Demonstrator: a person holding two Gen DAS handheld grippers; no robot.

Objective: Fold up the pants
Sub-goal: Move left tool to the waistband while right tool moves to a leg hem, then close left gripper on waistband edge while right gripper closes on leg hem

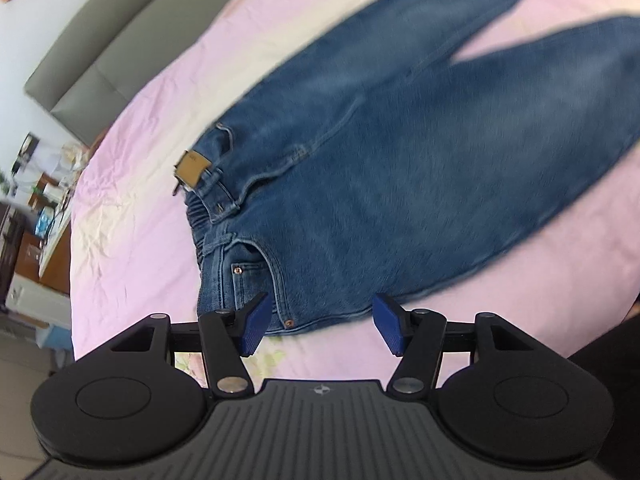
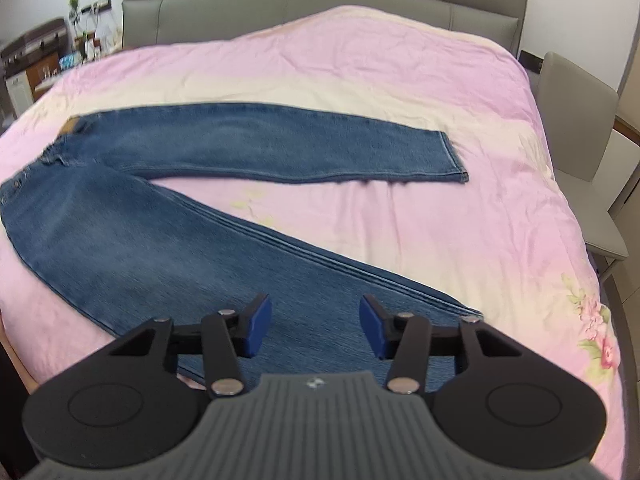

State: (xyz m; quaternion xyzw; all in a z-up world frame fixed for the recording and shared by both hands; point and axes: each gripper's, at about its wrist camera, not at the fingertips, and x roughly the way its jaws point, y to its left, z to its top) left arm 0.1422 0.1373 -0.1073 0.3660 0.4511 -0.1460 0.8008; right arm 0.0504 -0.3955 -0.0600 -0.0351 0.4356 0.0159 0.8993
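Blue jeans [image 1: 400, 152] lie flat on a pink bedspread [image 1: 132, 200], legs spread apart in a V. My left gripper [image 1: 318, 326] hovers open over the near corner of the waistband, by the front pocket; its blue pads [image 1: 254, 328] hold nothing. The tan waist patch [image 1: 194, 168] shows at the far end of the waistband. In the right wrist view the jeans [image 2: 132, 240] stretch from the left, one leg running across the bed, the other coming toward me. My right gripper [image 2: 316, 326] stands open above the near leg close to its hem, pads apart and free of the cloth.
A grey padded headboard [image 2: 320, 4] closes the far side of the bed. A grey chair [image 2: 580, 152] stands beside the bed at the right. Cluttered shelves and a dresser [image 2: 36, 64] stand at the left. The bedspread [image 2: 400, 92] lies bare beyond the jeans.
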